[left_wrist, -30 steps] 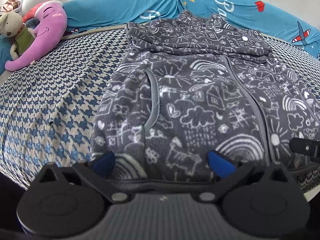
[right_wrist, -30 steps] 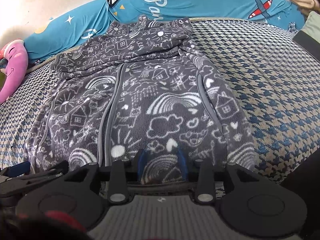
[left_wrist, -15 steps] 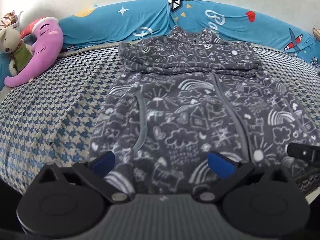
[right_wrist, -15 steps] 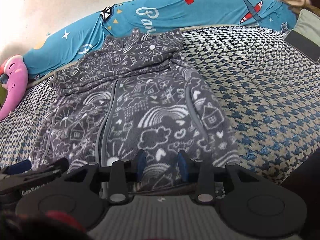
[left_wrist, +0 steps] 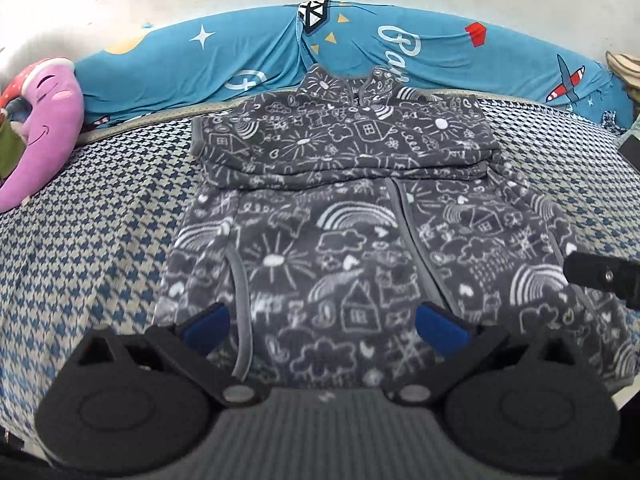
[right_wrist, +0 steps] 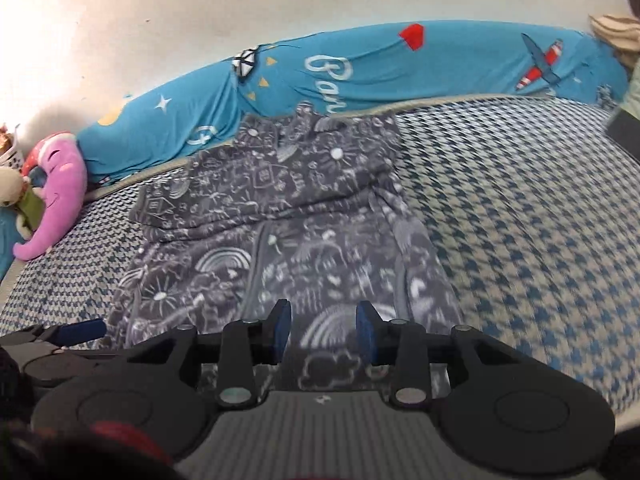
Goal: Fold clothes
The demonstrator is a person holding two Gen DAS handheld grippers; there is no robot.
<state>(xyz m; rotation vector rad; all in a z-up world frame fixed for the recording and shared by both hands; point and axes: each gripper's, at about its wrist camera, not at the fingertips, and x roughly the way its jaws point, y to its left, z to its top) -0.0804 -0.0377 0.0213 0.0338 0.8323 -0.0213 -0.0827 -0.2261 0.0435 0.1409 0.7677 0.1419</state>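
A grey fleece jacket with white doodles lies flat on the bed, zipper up, both sleeves folded across its chest. My left gripper hovers over the jacket's lower left part, open wide, with nothing between its blue pads. My right gripper hangs over the jacket near its lower right part. Its jaws stand partly apart, and only the flat fabric below shows in the gap. The hem is hidden under both gripper bodies. Each gripper's tip shows at the edge of the other's view.
The bed has a blue and beige houndstooth cover. A long blue bolster lies along the white wall. A purple moon plush sits at the far left, and a dark object lies at the bed's right edge.
Both grippers have risen and drawn back from the jacket, so more of the bed and wall shows. Their jaw openings look unchanged. The jacket has not moved.
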